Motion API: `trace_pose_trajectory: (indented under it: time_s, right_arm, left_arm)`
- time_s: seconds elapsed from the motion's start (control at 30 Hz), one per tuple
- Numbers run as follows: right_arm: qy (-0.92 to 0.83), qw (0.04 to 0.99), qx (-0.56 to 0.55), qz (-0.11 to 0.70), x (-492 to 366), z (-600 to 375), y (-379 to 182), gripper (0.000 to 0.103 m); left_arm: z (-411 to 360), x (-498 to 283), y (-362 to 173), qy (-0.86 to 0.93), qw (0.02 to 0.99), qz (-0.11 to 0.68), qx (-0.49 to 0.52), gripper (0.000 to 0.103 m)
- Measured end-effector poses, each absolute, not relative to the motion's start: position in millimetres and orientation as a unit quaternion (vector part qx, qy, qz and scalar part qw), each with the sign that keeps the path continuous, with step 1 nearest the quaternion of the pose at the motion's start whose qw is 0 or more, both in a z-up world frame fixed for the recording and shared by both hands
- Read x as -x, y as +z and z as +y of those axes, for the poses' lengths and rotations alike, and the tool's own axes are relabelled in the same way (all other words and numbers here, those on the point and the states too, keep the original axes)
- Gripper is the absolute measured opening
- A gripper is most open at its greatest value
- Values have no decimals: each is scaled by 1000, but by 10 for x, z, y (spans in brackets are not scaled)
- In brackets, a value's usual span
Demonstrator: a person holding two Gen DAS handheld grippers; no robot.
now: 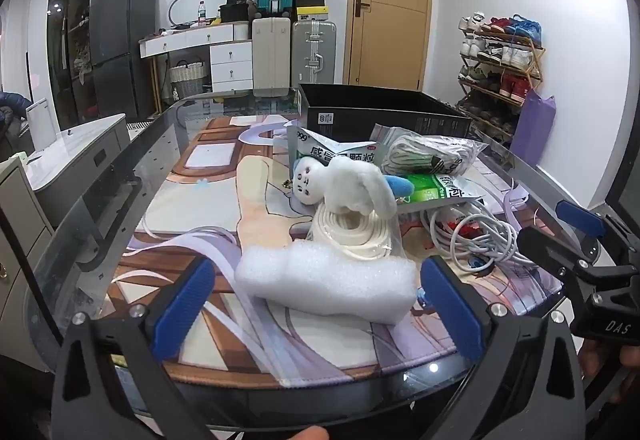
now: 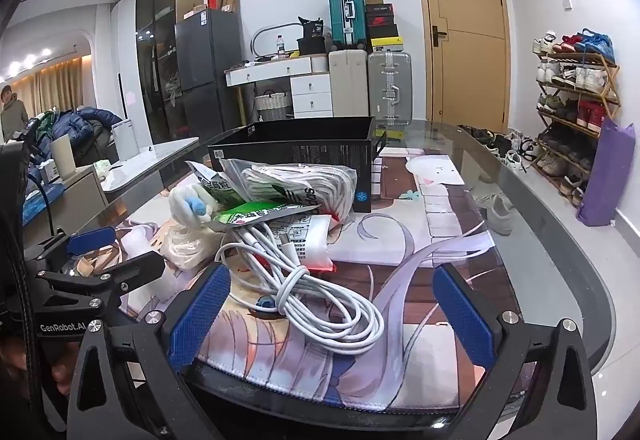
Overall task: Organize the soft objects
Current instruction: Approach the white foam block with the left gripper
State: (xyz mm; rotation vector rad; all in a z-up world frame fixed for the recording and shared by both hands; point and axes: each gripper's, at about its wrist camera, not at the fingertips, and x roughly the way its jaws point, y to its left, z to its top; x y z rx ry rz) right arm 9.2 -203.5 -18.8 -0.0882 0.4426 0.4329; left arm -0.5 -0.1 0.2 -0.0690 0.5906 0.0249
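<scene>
The left claw [image 1: 316, 304] is spread wide, its blue pads either side of a white foam block [image 1: 326, 282] lying on the bench [image 1: 120, 176]. The right claw [image 2: 332, 314] is also wide, flanking a coiled white cable [image 2: 320, 300]. A plush toy [image 1: 344, 186] lies behind the foam, before a black box [image 1: 384, 112].

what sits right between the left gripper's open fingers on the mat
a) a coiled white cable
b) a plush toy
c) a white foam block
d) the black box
c: in the left wrist view the white foam block lies between the left gripper pads, with the plush toy farther back.
</scene>
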Motion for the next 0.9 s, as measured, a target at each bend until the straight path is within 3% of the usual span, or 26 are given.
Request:
trace_pose_trajectory:
  time_s: [0.9]
  right_arm:
    - [147,967,48,202,-121,-2140,-151,103]
  left_arm:
    - [32,-62,-10,39,957,288,26,103]
